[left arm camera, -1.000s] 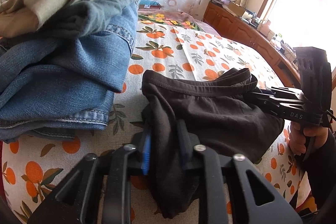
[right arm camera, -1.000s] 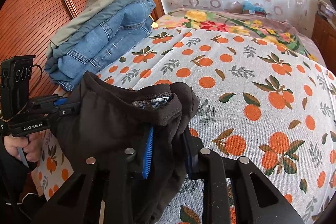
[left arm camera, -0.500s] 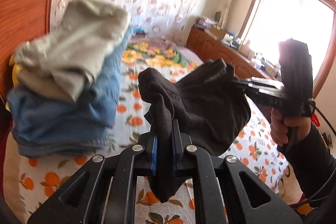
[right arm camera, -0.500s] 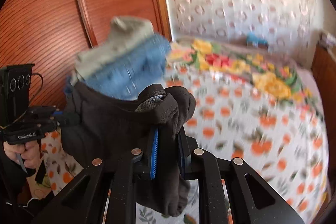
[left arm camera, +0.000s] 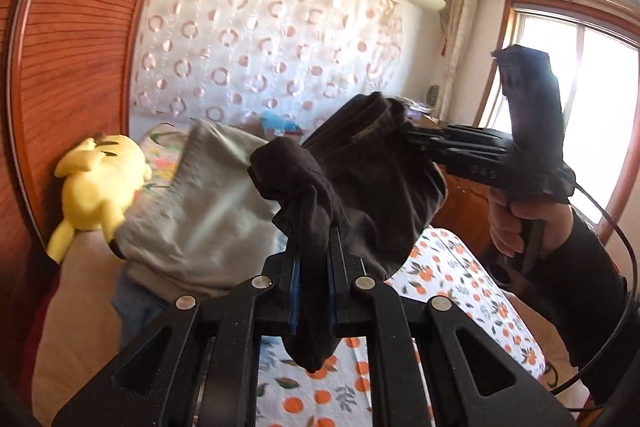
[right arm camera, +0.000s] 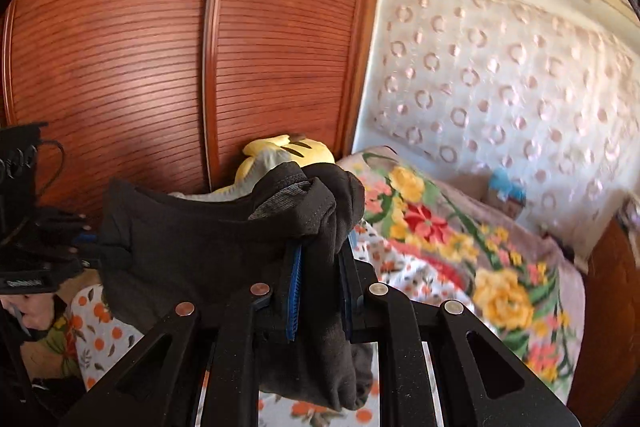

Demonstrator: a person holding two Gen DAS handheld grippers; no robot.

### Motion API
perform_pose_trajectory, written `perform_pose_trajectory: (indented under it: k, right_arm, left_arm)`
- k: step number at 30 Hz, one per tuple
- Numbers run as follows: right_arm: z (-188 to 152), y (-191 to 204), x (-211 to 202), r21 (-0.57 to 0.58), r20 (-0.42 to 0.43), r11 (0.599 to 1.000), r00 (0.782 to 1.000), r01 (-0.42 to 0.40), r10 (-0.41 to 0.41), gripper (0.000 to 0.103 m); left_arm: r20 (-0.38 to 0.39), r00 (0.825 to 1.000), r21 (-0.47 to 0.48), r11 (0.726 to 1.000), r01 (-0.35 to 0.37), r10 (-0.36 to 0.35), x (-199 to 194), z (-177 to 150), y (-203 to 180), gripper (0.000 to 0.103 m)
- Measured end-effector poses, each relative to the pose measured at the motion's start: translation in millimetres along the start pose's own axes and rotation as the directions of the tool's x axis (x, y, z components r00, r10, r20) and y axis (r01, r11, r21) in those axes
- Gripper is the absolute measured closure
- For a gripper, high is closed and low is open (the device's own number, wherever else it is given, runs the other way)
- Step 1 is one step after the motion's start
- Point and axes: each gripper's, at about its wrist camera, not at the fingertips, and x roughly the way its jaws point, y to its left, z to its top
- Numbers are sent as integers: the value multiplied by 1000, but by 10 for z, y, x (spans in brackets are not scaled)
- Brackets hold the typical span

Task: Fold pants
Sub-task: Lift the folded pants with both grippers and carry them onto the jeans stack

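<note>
Bedding with an orange-fruit print (left arm camera: 452, 279) covered the bed beneath the work, and a pile of folded clothes (left arm camera: 200, 219) lay toward nine o'clock in the left wrist view, with a yellow plush toy (left arm camera: 100, 183) beside it.

Above the bed, clear of the sheet, hung the dark pants (left arm camera: 360, 195), stretched between the two tools. They looked light and thoroughly limp: the cloth sagged in a belly between the grips and bunched into thick folds at each pinch. Such soft knit would probably not slip readily, yet it would keep no shape of its own, so the two ends of the ribbed waistband (right arm camera: 280, 203) seemed the sensible places to hold.

The left tongs (left arm camera: 314, 267) were pressed together on a gathered wad of fabric, a tail of it drooping toward six o'clock. The right tongs (right arm camera: 320, 267) likewise pinched a bundled corner at the waistband.

The garment's long axis appeared to run between the grips, roughly from nine to three o'clock, the rest hanging down.
</note>
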Motion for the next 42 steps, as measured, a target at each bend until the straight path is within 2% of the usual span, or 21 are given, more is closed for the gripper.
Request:
perform_pose_trajectory:
  k: [6,12,16,19,21,23,27,29,31,35,38,42]
  right_arm:
    - [225,-105,497,-76,-45,997,999,-30,27,87]
    - [504,-131,1150,-129,-73,990,996,-55,46,87]
    - [585,-99,1495,-114,-91,990,993,-82,71,85]
    - [535,-153,1637,-44,-86,993,990,-112,108,79]
    - [504,-235,1622,0,-68,993,991,-116,116,78]
    - [485,-334,1536,47,-33,992,993,-116,118,70]
    - [409,-481,1240,97,43,989,993,-112,109,62]
    - [323,-533,1078,115,51,989,995,-94,89,60]
    - [203,-550,944,131,48,985,993,-112,106,60]
    - [-67,-500,759,143,43,982,992,-126,121,60]
    - [-187,-440,702,132,29,982,991,-134,131,60]
    - [-153,-452,797,121,6,987,994,-106,106,60]
  left_arm:
    - [-10,995,-11,995,-101,101,152,51,237,92]
    - [-29,989,-52,988,-143,142,195,27,438,92]
    - [-54,985,-83,983,-166,162,237,-25,576,92]
    - [-97,979,-111,975,-192,182,259,-98,698,89]
    - [-105,979,-117,975,-189,178,228,-128,742,88]
    - [-94,978,-103,975,-195,186,172,-136,731,88]
    - [-62,975,-79,972,-219,215,112,-95,696,71]
    - [-42,975,-67,973,-222,220,103,-57,691,63]
    - [-20,977,-53,975,-214,213,121,-14,696,56]
    - [-15,982,-28,981,-190,190,210,33,650,56]
    - [-45,983,-18,984,-180,179,350,40,660,56]
    - [-100,971,1,976,-216,215,516,-30,738,56]
